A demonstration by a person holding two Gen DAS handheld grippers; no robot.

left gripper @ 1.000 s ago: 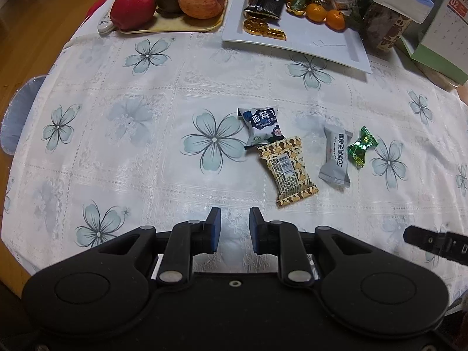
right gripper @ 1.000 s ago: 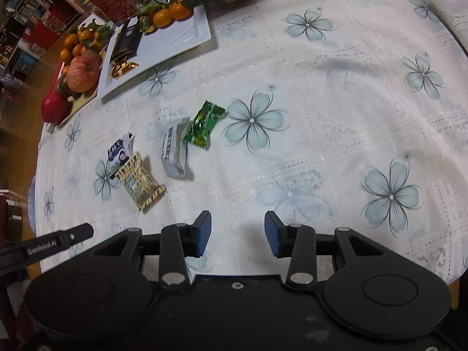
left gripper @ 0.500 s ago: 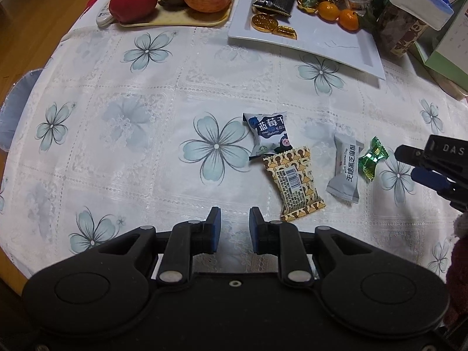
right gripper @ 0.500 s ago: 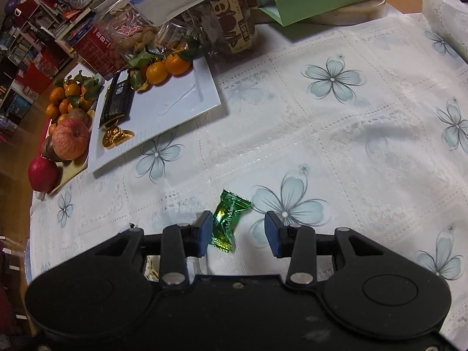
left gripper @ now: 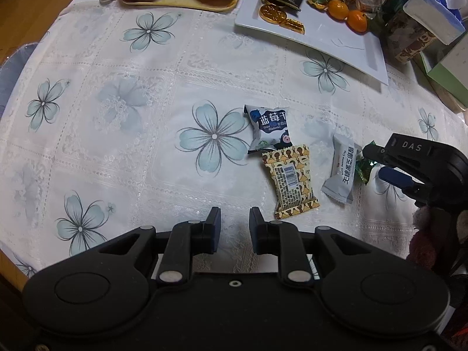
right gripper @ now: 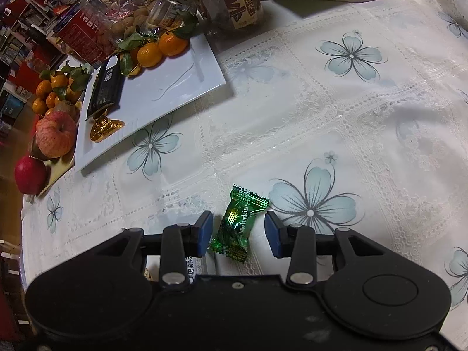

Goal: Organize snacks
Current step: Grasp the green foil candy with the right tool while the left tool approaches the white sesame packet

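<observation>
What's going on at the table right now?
A person is sorting snacks with two handheld grippers. The right gripper is down over the green wrapped candy, which lies on the tablecloth between its open pads, not yet pinched. The left gripper hovers empty, nearly closed, above the cloth near the yellow patterned packet, the blueberry packet and the grey sesame packet. The white plate already holds a black packet, gold coins and tangerines.

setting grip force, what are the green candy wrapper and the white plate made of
Green candy wrapper: looks like thin metallised foil or plastic film, glossy, crinkled, with crimped zigzag ends. White plate: likely glazed ceramic, possibly melamine; smooth, rigid, with soft reflections along its raised rim.
</observation>
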